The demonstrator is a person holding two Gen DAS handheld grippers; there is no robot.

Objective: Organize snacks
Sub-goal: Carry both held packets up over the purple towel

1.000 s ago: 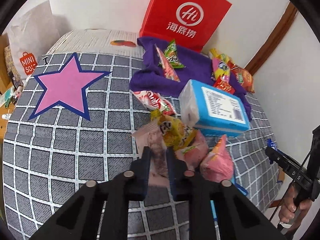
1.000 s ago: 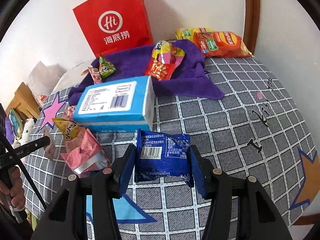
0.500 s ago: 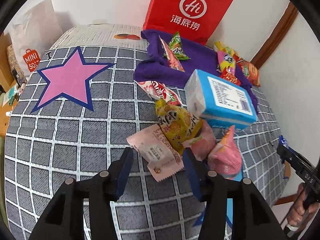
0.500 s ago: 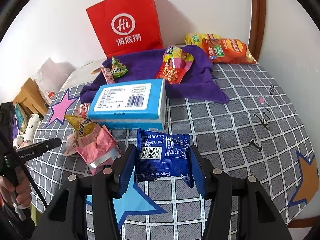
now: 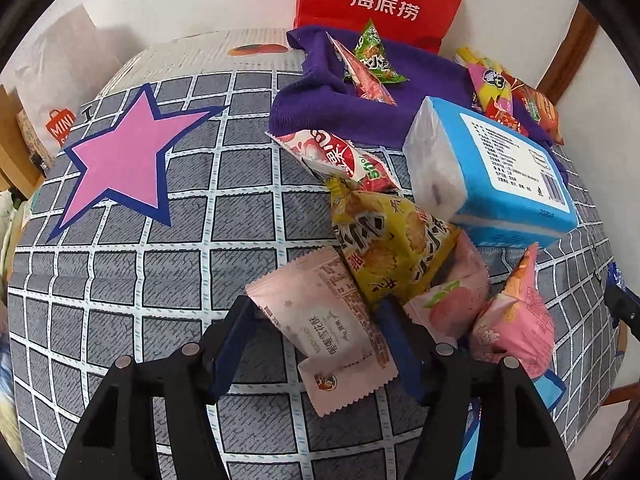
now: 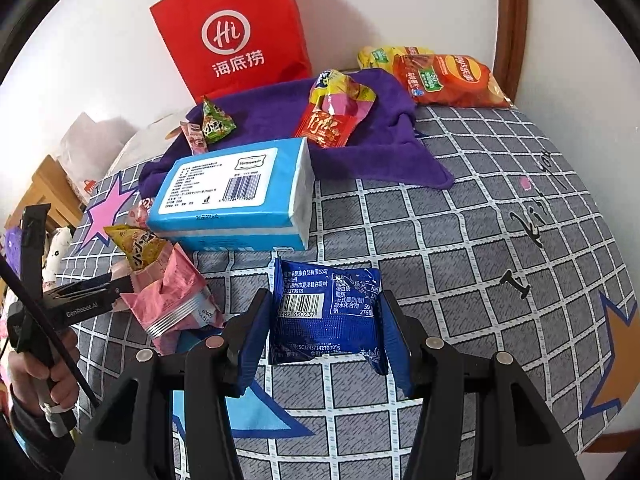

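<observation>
My left gripper (image 5: 320, 320) is open, its fingers on either side of a pale pink flat snack packet (image 5: 326, 326) lying on the checked cloth. A yellow snack bag (image 5: 388, 236) and two pink bags (image 5: 512, 320) lie just beyond it. My right gripper (image 6: 324, 320) is shut on a blue snack packet (image 6: 326, 308), held above the cloth. A purple towel (image 6: 376, 144) at the back holds a green packet (image 6: 216, 122) and a red-and-yellow bag (image 6: 334, 112). The left gripper also shows in the right wrist view (image 6: 88, 292).
A blue tissue box (image 6: 236, 196) stands between the pile and the towel. A red paper bag (image 6: 236, 28) leans on the wall. Orange and yellow chip bags (image 6: 440, 78) lie at the back right. A red-white packet (image 5: 336, 156) lies beside the towel.
My left gripper opened, let go of the pale pink packet, and now sits low around it. My right gripper kept hold of the blue packet and drew back a little.
</observation>
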